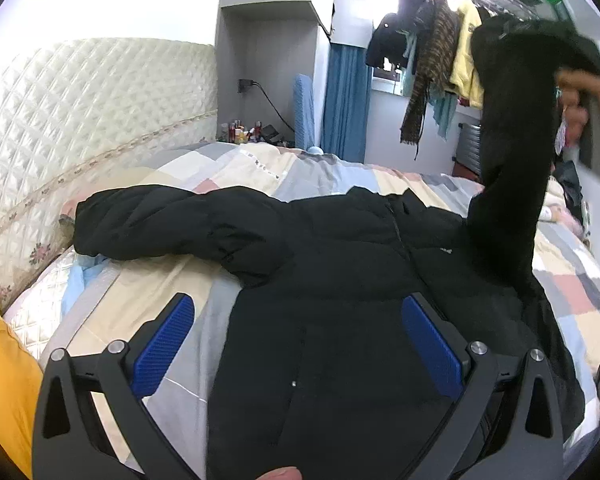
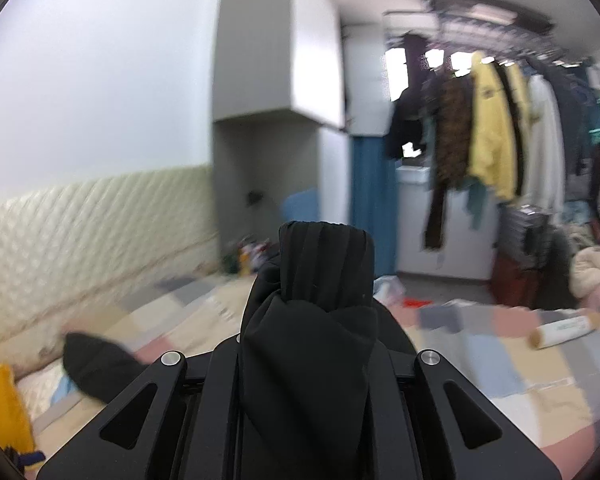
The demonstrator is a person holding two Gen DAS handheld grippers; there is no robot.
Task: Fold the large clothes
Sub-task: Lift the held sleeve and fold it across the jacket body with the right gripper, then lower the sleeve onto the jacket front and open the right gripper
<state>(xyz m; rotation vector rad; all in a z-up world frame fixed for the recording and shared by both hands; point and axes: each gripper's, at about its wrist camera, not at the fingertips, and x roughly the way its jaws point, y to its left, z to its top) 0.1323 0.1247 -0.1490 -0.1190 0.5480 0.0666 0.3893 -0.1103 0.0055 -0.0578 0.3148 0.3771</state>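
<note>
The step in hand looks like folding one sleeve of the jacket across its body; to do it well, the right gripper should carry the sleeve in over the chest in one smooth arc, keep the cloth taut enough not to bunch, and lay it flat before letting go; the cuff should land inside the jacket's outline, not hang past the far edge; a puffy coat springs back, I judge, so the left gripper would do well to press down on the body while the sleeve settles.

The right gripper is pinching the sleeve near its cuff; the dark cloth stands up between its fingers and spills back over the gripper's frame; in the left wrist view the sleeve is raised high at the right, well above the bed.

The left gripper is spread wide and holds nothing; its blue pads hover over the jacket's lower front, one pad over the quilt, the other over the black cloth; whether they touch I cannot tell.

The jacket lies face up on the bed, its other sleeve stretched out toward the headboard.
</note>
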